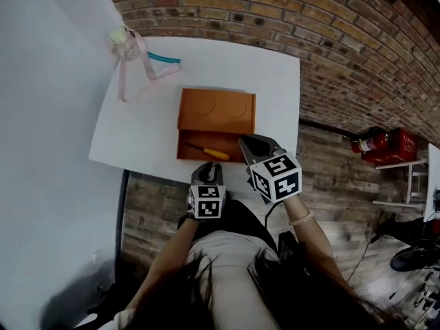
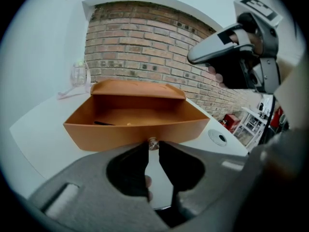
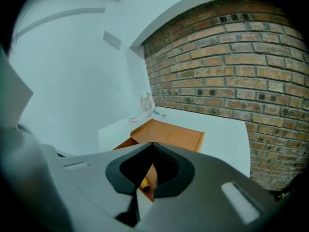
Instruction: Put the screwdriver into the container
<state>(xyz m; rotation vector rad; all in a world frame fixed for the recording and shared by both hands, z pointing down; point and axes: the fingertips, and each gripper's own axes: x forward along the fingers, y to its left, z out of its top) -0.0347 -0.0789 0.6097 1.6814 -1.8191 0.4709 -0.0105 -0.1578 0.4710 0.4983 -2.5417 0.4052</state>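
An orange container (image 1: pixel 216 110) sits on the white table (image 1: pixel 275 81) with its drawer (image 1: pixel 187 148) pulled out toward me. The screwdriver (image 1: pixel 210 152), yellow-handled with a dark shaft, lies inside the drawer; its shaft (image 2: pixel 104 123) rests on the drawer floor and its handle (image 3: pixel 145 183) shows below the right jaws. My left gripper (image 2: pixel 153 146) is shut on the small metal drawer knob (image 2: pixel 153 142) at the drawer's front; in the head view it (image 1: pixel 207 170) is at the table's near edge. My right gripper (image 1: pixel 247 143) hangs over the drawer's right end, shut (image 3: pixel 152 145) with nothing in it.
A pink ribbon (image 1: pixel 134 60) with a clear cup and a teal strip (image 1: pixel 165 58) lie at the table's far left corner. A round cable hole (image 2: pixel 218 137) is in the tabletop right of the drawer. Brick wall stands behind; a red fire extinguisher (image 1: pixel 371 143) lies on the floor at right.
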